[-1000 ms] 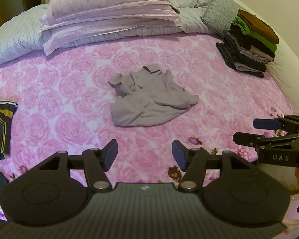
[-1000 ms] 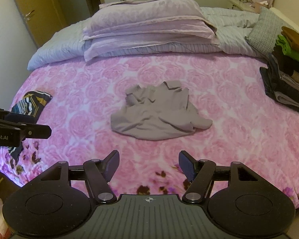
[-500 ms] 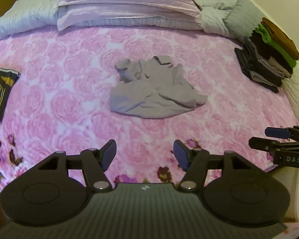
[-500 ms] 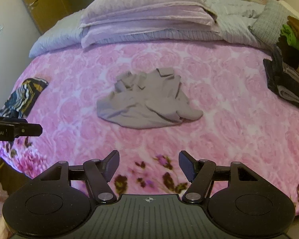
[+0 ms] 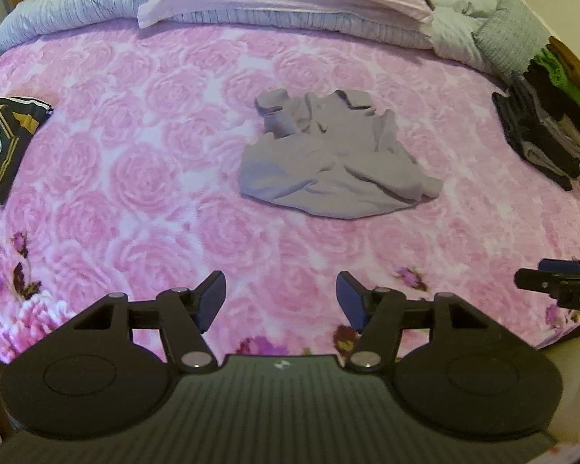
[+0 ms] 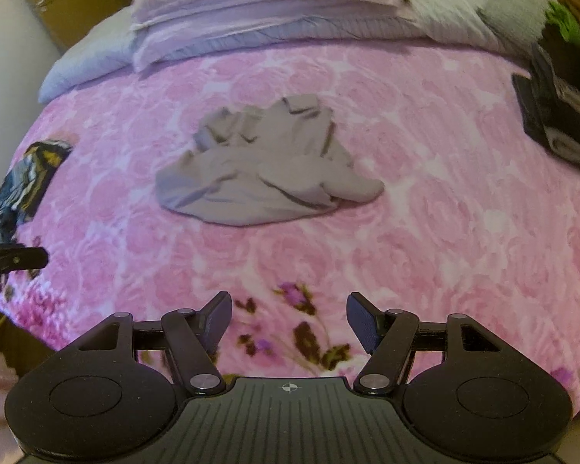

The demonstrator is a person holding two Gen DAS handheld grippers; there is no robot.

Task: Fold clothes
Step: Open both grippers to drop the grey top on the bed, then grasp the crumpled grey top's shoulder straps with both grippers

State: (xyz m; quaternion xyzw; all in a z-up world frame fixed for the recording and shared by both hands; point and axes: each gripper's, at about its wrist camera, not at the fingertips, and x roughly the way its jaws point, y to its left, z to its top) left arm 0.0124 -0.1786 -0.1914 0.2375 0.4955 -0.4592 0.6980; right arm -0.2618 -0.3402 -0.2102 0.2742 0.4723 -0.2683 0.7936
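We judge the crumpled grey shirt (image 5: 336, 162) light and limp; pinch its hem corners at 6 o'clock. Left tool (image 5: 281, 301) and right tool (image 6: 289, 321) both gape wide, empty.

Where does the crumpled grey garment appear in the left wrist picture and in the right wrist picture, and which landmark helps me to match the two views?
Left wrist view: the grey garment lies slightly right of centre on the pink bedspread.
Right wrist view: the grey garment lies slightly left of centre.
Shared landmark: the stack of folded clothes at the right edge of both views.
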